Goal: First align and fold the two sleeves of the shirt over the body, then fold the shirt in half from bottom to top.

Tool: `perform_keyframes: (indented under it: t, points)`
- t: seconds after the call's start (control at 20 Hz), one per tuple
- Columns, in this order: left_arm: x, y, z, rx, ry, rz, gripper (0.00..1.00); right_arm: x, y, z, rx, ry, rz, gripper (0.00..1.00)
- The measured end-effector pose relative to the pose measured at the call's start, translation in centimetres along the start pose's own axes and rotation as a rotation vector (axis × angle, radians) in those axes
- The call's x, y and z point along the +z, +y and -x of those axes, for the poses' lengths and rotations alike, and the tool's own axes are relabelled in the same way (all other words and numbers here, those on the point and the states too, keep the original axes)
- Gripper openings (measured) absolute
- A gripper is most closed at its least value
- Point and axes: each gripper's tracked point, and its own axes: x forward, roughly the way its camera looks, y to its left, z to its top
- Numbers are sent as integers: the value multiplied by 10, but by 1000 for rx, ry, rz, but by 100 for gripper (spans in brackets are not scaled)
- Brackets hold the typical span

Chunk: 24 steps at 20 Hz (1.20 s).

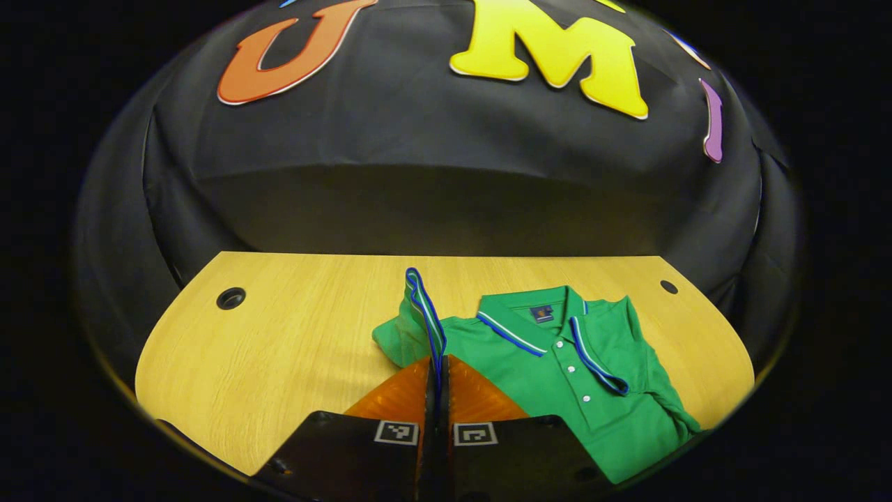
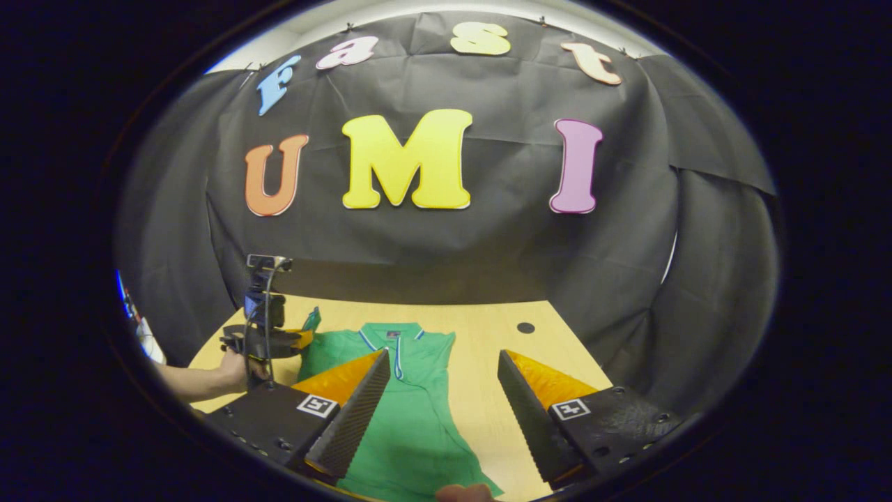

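Left tongs (image 1: pixel 437 380): jaws closed together on the striped cuff of the sleeve (image 1: pixel 421 307). The cuff stands up in a narrow loop just beyond the tips, lifted off the counter (image 1: pixel 279 335). Firm pinch, by the look of it; cloth runs straight down between the two fingers.

Right tongs (image 2: pixel 442 390): spread wide, holding nothing. They hang above the lower body of the shirt (image 2: pixel 411 411), cloth under the left finger, bare counter under the right one.

Out from the left tongs: the shirt is a green polo, lying face up, collar (image 1: pixel 529 324) away from the tongs and slightly to their right, button placket running back toward them. The far sleeve (image 1: pixel 648 348), right of the tongs, already looks folded in over the body. In the right gripper view the left tongs (image 2: pixel 306 336) appear ahead and to the left, at the shirt's shoulder, with a hand (image 2: pixel 233 366) on the handle.

Step in hand, as I read it: second sleeve fold, cuff raised but not yet laid over.

Next move calls for: carry the cuff across toward the placket, keep the fold line parallel to the shirt's side edge, lower flat, then release. The right tongs are free to pin the body if the cloth drags. Bottom-to-top fold not yet begun; the hem lies nearest the right tongs.
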Motion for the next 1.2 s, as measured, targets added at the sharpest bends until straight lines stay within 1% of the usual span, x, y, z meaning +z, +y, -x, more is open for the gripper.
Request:
perform_keyframes:
  t: [0.15, 0.25, 0.3, 0.35, 0.4, 0.45, 0.5, 0.55, 0.6, 0.7, 0.8, 0.85, 0.9, 1.05, 1.2]
  points:
    - [-2, -37, -14, -4, 31, -22, 6, 4, -20, 9, -36, -19, -11, 95]
    - [-4, -61, -22, -11, 40, -9, 7, 1, -33, 15, -64, -11, -20, 97]
    - [-7, -71, -25, -15, 44, -2, 9, -1, -38, 18, -74, -6, -27, 95]
    - [-8, -79, -27, -20, 46, 3, 10, -3, -45, 19, -84, -4, -36, 98]
    - [-8, -87, -30, -25, 47, 6, 12, -2, -49, 20, -90, -4, -43, 95]
    - [-9, -93, -31, -34, 44, 10, 13, -3, -52, 20, -91, -4, -50, 95]
    - [-8, -101, -31, -56, 48, 19, 18, -5, -54, 20, -90, 2, -55, 98]
    - [-9, -108, -28, -71, 48, 26, 24, -8, -55, 18, -85, 11, -62, 98]
    - [-8, -109, -25, -70, 42, 27, 50, -10, -54, 18, -74, 16, -72, 95]
    - [2, -105, -16, -45, 10, 33, 100, -12, -52, 15, -57, 22, -77, 95]
    - [15, -99, 2, -20, -30, 33, 100, -8, -45, 13, -18, 9, -66, 96]
    - [22, -93, 12, 0, -49, 25, 100, -5, -40, 12, 11, -4, -55, 95]
    - [29, -90, 25, 17, -67, 21, 100, -2, -35, 11, 36, -18, -38, 95]
    - [49, -87, 75, 43, -119, 20, 100, 2, -28, 4, 94, -37, 12, 96]
    - [61, -84, 134, 62, -173, 24, 100, 1, -22, -3, 142, -28, 37, 95]
